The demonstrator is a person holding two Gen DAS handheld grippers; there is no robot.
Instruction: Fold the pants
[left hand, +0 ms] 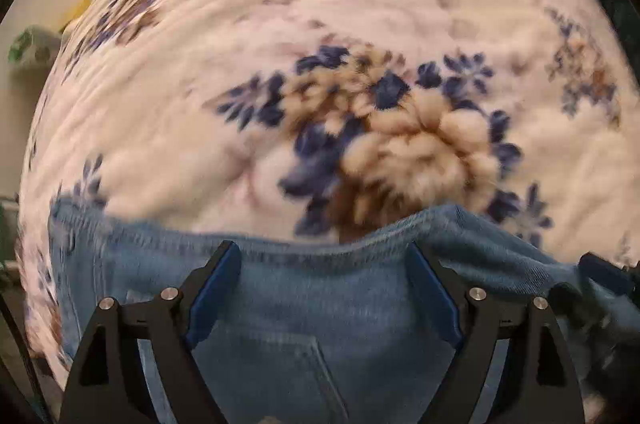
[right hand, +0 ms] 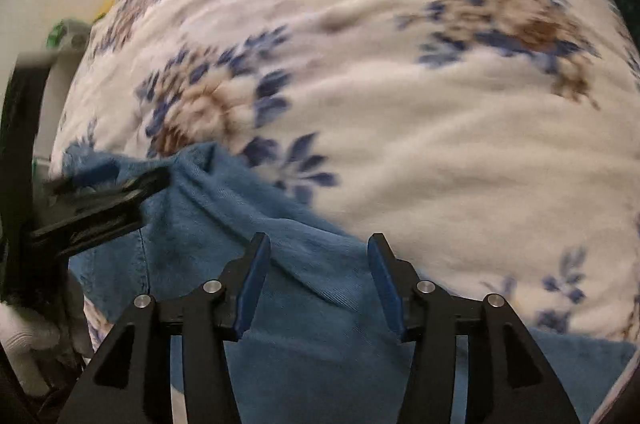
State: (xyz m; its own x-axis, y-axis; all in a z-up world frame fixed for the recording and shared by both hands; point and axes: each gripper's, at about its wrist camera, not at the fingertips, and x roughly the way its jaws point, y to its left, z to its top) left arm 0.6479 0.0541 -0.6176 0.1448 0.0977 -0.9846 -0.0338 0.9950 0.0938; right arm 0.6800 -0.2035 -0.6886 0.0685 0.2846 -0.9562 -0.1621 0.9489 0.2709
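Pants, a pair of light blue denim jeans (left hand: 320, 304), lay spread on a fluffy white blanket with blue and brown flower prints (left hand: 360, 23), which covered what looked like a bed. Both shots were pretty blurry, so fine detail was hard to make out.

From the left wrist view, the left claw (left hand: 322, 260) sat right over the denim with its two blue-padded fingers (left hand: 216, 288) spread wide apart, the far hem of the fabric running just past the tips. A stitched pocket outline (left hand: 316, 364) showed between the fingers, lower down. Nothing was pinched in there as far as I could see. Off at the right edge a dark bit of the other tool (left hand: 608, 272) poked in over the jeans.

From the right wrist view, the right claw (right hand: 320, 252) also had its fingers apart, hovering above a rumpled fold of the same jeans (right hand: 312, 324). The left claw (right hand: 104, 199) showed up at the left side as a black blur lying against a bunched-up corner of denim; couldn't tell from that angle whether it touched.
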